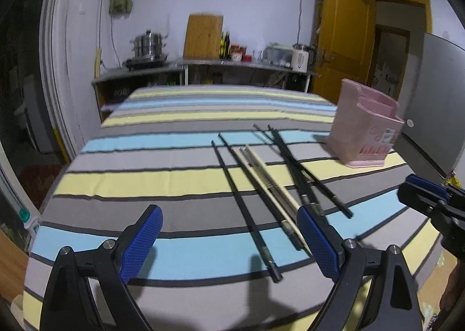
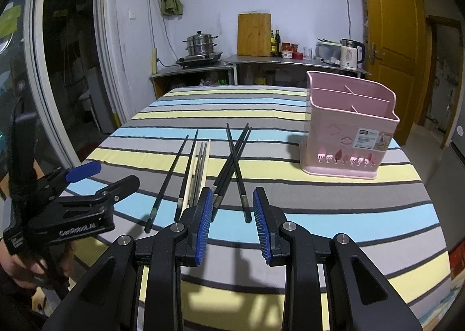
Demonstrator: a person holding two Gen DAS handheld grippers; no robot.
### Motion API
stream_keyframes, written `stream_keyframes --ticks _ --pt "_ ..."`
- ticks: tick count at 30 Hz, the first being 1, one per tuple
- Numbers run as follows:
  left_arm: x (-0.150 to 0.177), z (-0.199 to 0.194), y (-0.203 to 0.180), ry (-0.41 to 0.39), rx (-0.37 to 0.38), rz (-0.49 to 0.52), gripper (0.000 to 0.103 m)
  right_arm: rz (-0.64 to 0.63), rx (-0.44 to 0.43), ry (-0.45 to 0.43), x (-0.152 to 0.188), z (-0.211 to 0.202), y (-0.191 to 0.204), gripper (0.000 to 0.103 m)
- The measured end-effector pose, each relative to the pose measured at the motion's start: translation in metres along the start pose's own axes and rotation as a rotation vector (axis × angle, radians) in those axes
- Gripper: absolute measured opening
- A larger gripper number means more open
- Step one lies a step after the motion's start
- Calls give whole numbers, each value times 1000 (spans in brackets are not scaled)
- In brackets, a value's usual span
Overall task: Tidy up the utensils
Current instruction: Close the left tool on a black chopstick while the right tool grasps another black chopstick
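Black chopsticks (image 2: 232, 162): just ahead of gaping, empty right claw (image 2: 231, 216), lengthwise away; left claw (image 1: 229, 239) likewise gaping, empty.

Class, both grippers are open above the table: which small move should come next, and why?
Probably lower the right gripper onto the crossed black chopsticks and close its fingers. They lie just ahead of it, nothing is held, and the pink holder looks empty.
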State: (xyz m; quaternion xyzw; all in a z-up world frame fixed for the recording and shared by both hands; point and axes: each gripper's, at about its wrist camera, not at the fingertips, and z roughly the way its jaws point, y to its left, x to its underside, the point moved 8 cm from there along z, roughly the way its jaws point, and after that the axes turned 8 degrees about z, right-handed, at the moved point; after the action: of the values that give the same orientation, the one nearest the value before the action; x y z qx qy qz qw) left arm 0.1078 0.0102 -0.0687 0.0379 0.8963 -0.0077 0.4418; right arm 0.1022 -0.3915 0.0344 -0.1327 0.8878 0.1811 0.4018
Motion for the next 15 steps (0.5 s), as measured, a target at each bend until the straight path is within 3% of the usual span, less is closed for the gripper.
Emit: stream_keyframes --ticks 8,11,15 --pt "-5 58 16 148 39 -60 80 -16 -11 47 -8 34 4 30" --pt "-4 82 21 223 62 -101 69 -21 -19 69 -13 50 4 30" --pt "-9 101 26 244 57 -123 58 -38 -29 103 -22 74 6 30"
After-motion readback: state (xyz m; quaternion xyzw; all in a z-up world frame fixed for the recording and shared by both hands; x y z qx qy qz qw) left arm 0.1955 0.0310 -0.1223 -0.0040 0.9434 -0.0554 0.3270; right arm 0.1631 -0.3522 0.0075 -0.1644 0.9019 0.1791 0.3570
